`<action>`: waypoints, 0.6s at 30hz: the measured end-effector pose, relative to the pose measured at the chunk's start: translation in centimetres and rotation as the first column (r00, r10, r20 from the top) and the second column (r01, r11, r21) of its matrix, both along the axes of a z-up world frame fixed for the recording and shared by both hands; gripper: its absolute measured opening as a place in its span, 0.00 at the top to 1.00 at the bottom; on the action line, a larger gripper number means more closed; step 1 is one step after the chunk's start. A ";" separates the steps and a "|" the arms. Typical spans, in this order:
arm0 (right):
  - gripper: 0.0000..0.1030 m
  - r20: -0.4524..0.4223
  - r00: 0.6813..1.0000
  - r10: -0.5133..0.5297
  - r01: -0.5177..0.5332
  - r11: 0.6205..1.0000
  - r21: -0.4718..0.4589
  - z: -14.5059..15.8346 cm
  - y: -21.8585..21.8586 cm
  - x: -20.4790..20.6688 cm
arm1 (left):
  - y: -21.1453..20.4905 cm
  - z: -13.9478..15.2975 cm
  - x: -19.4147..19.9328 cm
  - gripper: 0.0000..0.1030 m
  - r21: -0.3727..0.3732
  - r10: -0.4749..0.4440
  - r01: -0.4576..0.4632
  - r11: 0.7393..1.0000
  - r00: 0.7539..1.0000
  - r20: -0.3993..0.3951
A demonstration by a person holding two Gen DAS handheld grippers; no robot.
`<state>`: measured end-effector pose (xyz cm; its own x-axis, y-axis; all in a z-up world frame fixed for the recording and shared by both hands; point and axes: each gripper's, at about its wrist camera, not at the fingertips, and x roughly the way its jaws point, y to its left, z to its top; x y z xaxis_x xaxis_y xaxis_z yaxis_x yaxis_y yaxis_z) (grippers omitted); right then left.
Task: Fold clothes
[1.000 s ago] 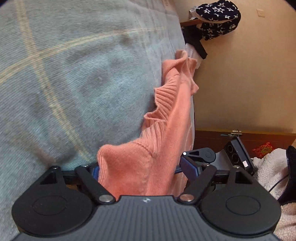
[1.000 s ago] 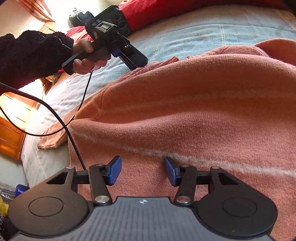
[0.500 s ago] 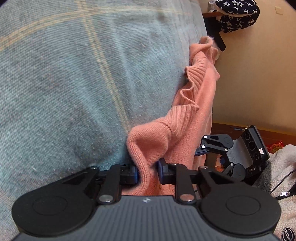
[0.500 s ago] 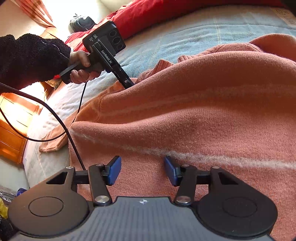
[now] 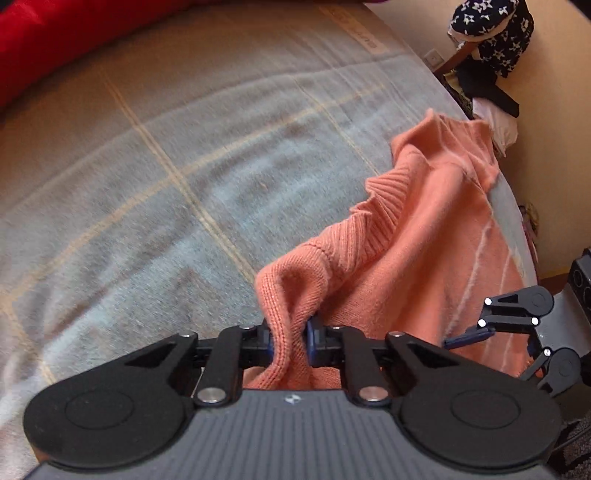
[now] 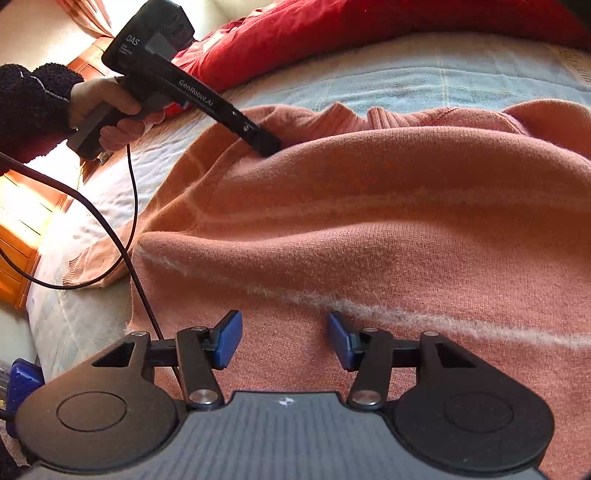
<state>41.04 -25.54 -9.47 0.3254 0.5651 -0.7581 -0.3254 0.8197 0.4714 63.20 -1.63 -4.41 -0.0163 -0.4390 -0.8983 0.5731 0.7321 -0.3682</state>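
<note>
The grey checked bed (image 5: 155,192) lies bare and passable on the left of the left wrist view, bounded at the top by a red pillow (image 5: 55,33), while the bunched orange sweater (image 6: 369,236) covers the bed's right side up to its edge by the wall (image 5: 554,166).

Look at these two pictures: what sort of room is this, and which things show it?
Probably a bedroom: a peach sweater lies on a bed with a checked blue blanket, a red quilt bunched at one end.
</note>
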 end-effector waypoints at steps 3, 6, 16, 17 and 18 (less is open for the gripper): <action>0.45 0.017 1.000 -0.005 0.006 1.000 -0.014 0.4 -0.1 -0.2 | 0.8 1.1 0.9 0.87 0.032 0.041 -0.043 0.999 0.997 0.071; 0.45 0.028 0.999 -0.017 0.018 1.000 -0.020 0.6 -0.3 -0.4 | 0.7 0.5 1.1 0.87 0.038 0.062 -0.065 0.997 0.995 0.076; 0.45 0.059 0.997 -0.046 0.049 0.997 -0.052 3.1 -3.5 0.1 | 1.6 -3.7 -0.2 0.81 0.020 0.178 -0.180 0.984 0.982 0.065; 0.45 0.078 0.996 -0.045 0.051 0.996 -0.071 3.6 -4.3 0.9 | 1.5 -3.7 -0.3 0.80 0.020 0.178 -0.180 0.984 0.981 0.073; 0.45 0.110 0.993 -0.036 0.047 0.993 -0.105 4.2 -5.2 1.8 | 1.5 -3.7 -0.3 0.80 0.020 0.181 -0.183 0.983 0.981 0.074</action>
